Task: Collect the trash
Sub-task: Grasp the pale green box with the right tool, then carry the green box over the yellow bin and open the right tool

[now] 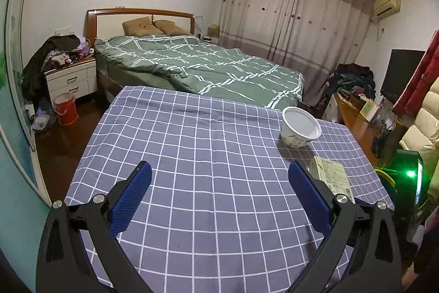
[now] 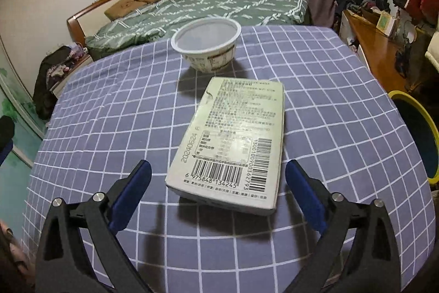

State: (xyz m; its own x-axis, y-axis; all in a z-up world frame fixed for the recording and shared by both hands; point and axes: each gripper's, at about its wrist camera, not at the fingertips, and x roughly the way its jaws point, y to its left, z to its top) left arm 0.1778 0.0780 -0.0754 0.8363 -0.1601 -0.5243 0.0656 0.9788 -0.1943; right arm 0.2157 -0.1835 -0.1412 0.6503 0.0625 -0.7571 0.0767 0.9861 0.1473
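The left tongs (image 1: 219, 177) stand wide open over bare checked cloth, with nothing between the blue pads. Right of them on the bench (image 1: 208, 144) sits a white paper bowl (image 1: 300, 129), upright and, as far as its inside shows, empty. Nearer and further right lies a flat pale green carton (image 1: 330, 179), just beside the right-hand finger of the left tongs.

In the right wrist view the carton (image 2: 236, 139) lies flat with its barcodes facing up, the bowl (image 2: 207, 41) apart from it at the far side. The right tongs (image 2: 218, 176) gape fully; the carton's near end lies between the pads, which do not touch it. At the bench's right edge a yellow-rimmed bin (image 2: 419, 133) shows, its contents hidden.

The blue-and-white checked cloth covers the bench. Beyond stand a bed (image 1: 197, 65) with a green quilt, a nightstand (image 1: 71, 78), a red bucket (image 1: 65, 109) and drawn curtains (image 1: 290, 15).
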